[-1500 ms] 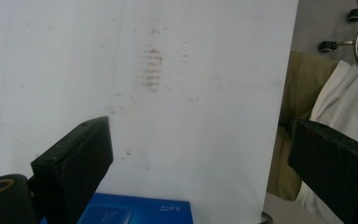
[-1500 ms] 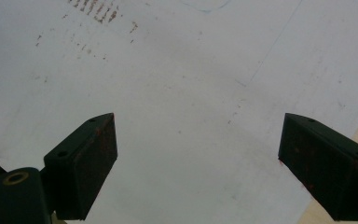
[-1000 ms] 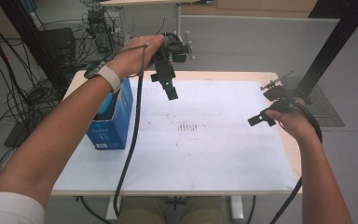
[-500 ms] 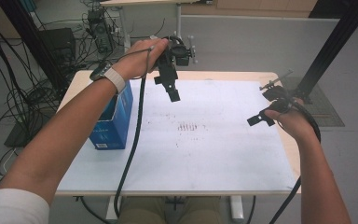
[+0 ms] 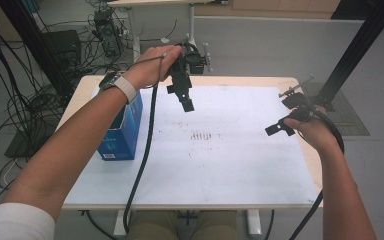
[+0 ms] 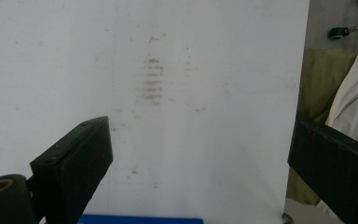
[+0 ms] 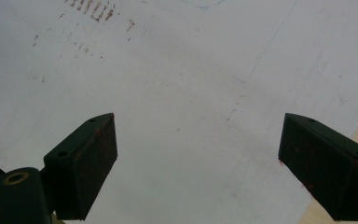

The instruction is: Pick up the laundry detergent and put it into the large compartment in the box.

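Note:
My left gripper (image 5: 185, 100) is held up over the far middle of the table, pointing down at the white sheet (image 5: 220, 150). In the left gripper view its jaws (image 6: 200, 158) stand wide open with nothing between them, above a patch of reddish marks (image 6: 152, 80). My right gripper (image 5: 279, 128) hovers near the sheet's right edge. Its jaws (image 7: 198, 158) are also wide open and empty over bare white sheet (image 7: 182, 93).
A blue box (image 5: 122, 131) stands on the table's left side, partly under my left forearm; its top edge (image 6: 140, 218) shows below the left jaws. The wooden table rim (image 5: 307, 165) runs along the right. Cables and black stands crowd the floor at far left.
My left hand and gripper have drifted slightly right and down. The right gripper has stayed where it was.

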`<state>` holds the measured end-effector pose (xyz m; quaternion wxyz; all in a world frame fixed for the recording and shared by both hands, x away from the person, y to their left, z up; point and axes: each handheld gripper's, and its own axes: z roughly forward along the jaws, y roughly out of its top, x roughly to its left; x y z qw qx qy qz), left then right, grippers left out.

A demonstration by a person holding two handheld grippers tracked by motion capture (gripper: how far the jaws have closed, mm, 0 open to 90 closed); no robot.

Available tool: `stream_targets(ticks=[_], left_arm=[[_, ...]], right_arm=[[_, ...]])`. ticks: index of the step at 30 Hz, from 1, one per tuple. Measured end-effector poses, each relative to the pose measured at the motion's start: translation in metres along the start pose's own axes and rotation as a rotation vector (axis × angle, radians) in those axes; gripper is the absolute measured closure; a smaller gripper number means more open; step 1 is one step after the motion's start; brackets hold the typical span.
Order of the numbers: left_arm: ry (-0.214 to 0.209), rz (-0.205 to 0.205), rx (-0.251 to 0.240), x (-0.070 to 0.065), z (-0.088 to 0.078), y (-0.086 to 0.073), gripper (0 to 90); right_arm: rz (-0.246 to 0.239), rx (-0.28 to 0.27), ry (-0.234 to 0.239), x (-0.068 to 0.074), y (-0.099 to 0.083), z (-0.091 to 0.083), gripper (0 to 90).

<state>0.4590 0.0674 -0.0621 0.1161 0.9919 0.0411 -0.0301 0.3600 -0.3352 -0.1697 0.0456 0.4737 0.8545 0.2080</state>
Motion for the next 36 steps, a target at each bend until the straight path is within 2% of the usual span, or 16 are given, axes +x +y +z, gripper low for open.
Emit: stream_targets(ticks=[11,36], left_arm=[[-0.003,-0.002,0.004,0.0014,0.0053,0.0011,6.8],[0.010,-0.014,-0.018,-0.0016,0.0013,-0.0076,6.5]], right_arm=[[-0.001,0.001,0.001,-0.0013,-0.0014,0.0009,11.6],[-0.004,0.002,0.001,0.0007,-0.0021,0.0017,11.3]])
